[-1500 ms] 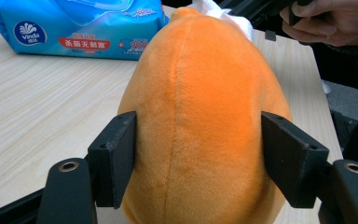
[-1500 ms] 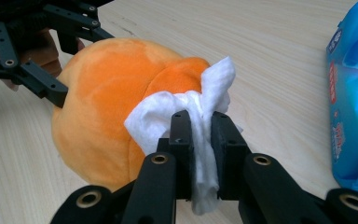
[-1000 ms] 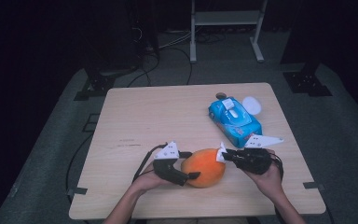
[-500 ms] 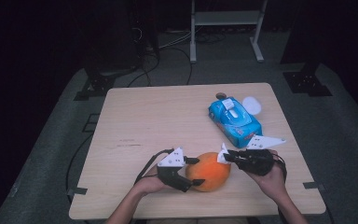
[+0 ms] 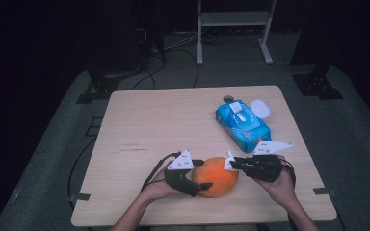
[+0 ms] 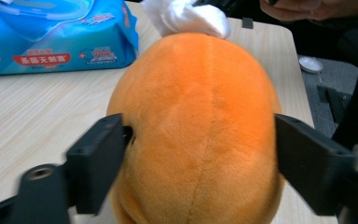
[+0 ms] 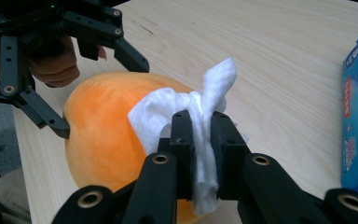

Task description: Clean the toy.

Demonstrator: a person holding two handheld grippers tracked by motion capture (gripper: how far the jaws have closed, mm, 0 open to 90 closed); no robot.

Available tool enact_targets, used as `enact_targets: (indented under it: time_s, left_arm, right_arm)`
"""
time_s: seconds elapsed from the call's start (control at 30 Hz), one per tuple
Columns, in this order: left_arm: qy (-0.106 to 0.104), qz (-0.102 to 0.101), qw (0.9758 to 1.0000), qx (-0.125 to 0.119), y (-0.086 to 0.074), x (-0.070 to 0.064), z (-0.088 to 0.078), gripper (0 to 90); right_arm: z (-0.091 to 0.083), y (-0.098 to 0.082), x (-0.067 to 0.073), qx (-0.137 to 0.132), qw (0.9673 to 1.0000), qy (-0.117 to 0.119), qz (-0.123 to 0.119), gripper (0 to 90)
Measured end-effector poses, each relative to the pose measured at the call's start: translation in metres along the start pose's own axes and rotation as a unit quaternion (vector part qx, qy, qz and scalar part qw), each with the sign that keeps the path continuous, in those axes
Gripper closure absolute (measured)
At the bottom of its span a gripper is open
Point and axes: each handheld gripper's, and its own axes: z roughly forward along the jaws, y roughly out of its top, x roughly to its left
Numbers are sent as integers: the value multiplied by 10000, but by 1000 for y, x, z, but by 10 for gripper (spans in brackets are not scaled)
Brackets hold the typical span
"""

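Observation:
An orange plush toy (image 5: pixel 215 175) lies near the table's front edge. My left gripper (image 5: pixel 203 174) grips it from the left. In the left gripper view both jaws (image 6: pixel 198 140) press into the plush's (image 6: pixel 205 121) sides; they have just been opening a little, with the plush still between them. My right gripper (image 5: pixel 232 164) is shut on a white wipe (image 5: pixel 229 159). In the right gripper view the wipe (image 7: pixel 182 105) hangs pinched between the jaws (image 7: pixel 200 126) and rests on the plush (image 7: pixel 102 135).
A blue pack of wet wipes (image 5: pixel 243 124) lies to the right of the table's (image 5: pixel 164 120) middle, close behind the right hand. A white round lid (image 5: pixel 260 108) sits beside it. A metal stand and cables are on the floor beyond the table.
The left gripper has shifted slightly against the plush. The right gripper keeps the wipe on the plush's right end.

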Motion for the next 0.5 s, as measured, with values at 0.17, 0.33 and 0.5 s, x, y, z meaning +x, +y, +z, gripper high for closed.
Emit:
enact_targets:
  time_s: [0.17, 0.33, 0.5]
  left_arm:
    - [23, 308, 9995, 107, 3, -7, 2, 250]
    - [2, 392, 9992, 101, 3, -9, 1, 226]
    - [-88, 150, 9998, 14, 1, -2, -1, 185]
  right_arm:
    - [6, 12, 18, 12, 9995, 60, -296, 799]
    - [7, 16, 27, 21, 9988, 199, -438, 796]
    - [1, 10, 13, 21, 9995, 175, -250, 792]
